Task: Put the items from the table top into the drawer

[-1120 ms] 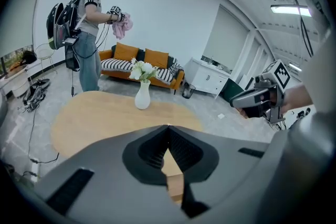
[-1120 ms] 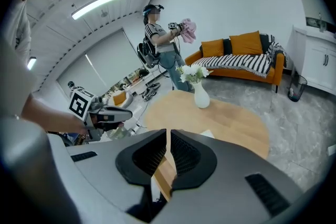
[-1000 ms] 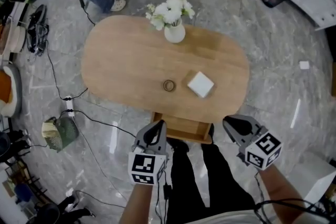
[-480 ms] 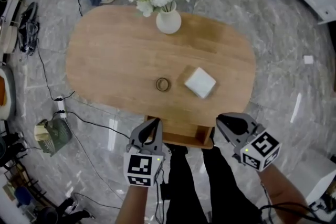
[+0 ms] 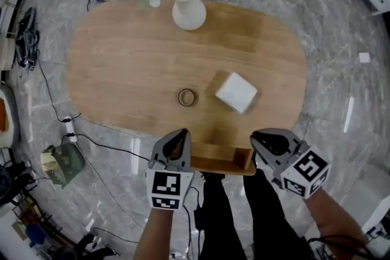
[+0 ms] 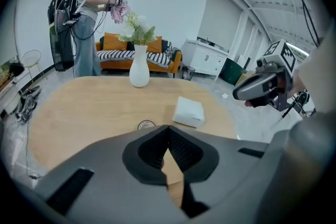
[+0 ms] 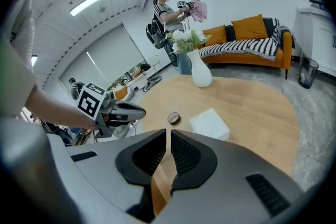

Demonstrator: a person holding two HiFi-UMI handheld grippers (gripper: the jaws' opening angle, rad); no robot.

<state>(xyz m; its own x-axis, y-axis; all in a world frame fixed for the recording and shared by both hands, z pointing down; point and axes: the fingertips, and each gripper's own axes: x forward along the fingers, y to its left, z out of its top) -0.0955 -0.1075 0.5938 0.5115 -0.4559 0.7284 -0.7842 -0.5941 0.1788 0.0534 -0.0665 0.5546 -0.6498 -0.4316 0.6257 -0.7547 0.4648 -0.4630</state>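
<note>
An oval wooden table point(image 5: 122, 70) carries a small dark tape ring point(image 5: 187, 97) and a white square box point(image 5: 236, 92) near its front edge. The same tape ring point(image 6: 146, 125) and box point(image 6: 188, 111) lie just ahead in the left gripper view. A shallow wooden drawer point(image 5: 222, 159) stands pulled out under the front edge. My left gripper point(image 5: 178, 136) hovers at the drawer's left corner, jaws shut and empty. My right gripper point(image 5: 266, 138) hovers at its right corner, also shut with nothing in it. In the right gripper view the ring point(image 7: 174, 118) and box point(image 7: 209, 123) lie beyond the jaws.
A white vase of flowers point(image 5: 188, 11) stands at the table's far side. Cables point(image 5: 91, 137) and a bag point(image 5: 61, 161) lie on the marble floor to the left. A person point(image 6: 89, 23) stands beyond the table, in front of an orange sofa point(image 6: 131, 55).
Both grippers have sunk toward the drawer's front corners, and the table now looks nearer and larger. The ring and box have not moved on the table.
</note>
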